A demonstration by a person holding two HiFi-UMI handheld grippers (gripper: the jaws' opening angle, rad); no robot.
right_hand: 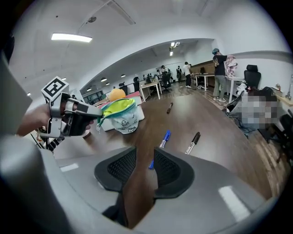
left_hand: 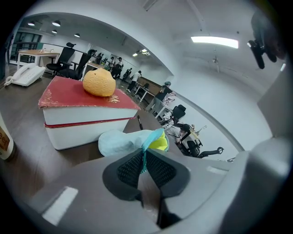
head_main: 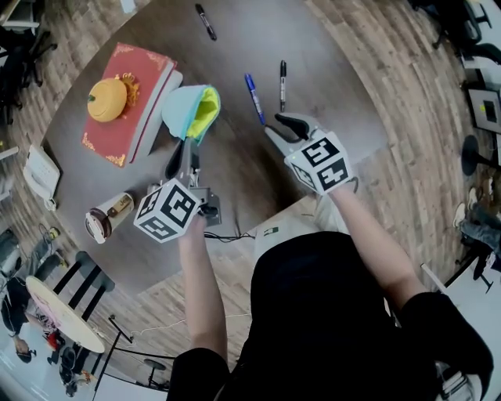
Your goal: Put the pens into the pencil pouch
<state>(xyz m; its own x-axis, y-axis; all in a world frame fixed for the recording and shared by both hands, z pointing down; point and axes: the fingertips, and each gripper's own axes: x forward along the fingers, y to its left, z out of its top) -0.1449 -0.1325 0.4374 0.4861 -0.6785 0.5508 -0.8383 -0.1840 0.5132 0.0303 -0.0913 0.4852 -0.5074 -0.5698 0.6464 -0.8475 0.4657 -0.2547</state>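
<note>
Start with the blue pen, flat on the bare desk, long axis from about eleven to five o'clock in the head view, near end toward the right gripper. In the right gripper view, straight ahead at twelve o'clock, nearly in line with the fingers, near tip showing in the gap between them but untouched. Right gripper's fingers apart, clamped on nothing.

Just beside it at two o'clock, a black pen, roughly parallel and not touching. Well apart at eleven o'clock, across the desk, a third pen.

At nine o'clock from the blue pen, the pencil pouch, mouth gaping to show a yellow lining. Rim pinched by the left gripper, fingers together on the zip edge, mouth tipped toward the pens.

Judging by this, right hand clearly the nearer to the blue pen; left hand busy with the pouch. Probably best to settle the fingers either side of the barrel near its close end, then carry it toward nine o'clock.

Further out: a red book with an orange ornament on top, and a cup lying at seven o'clock
</note>
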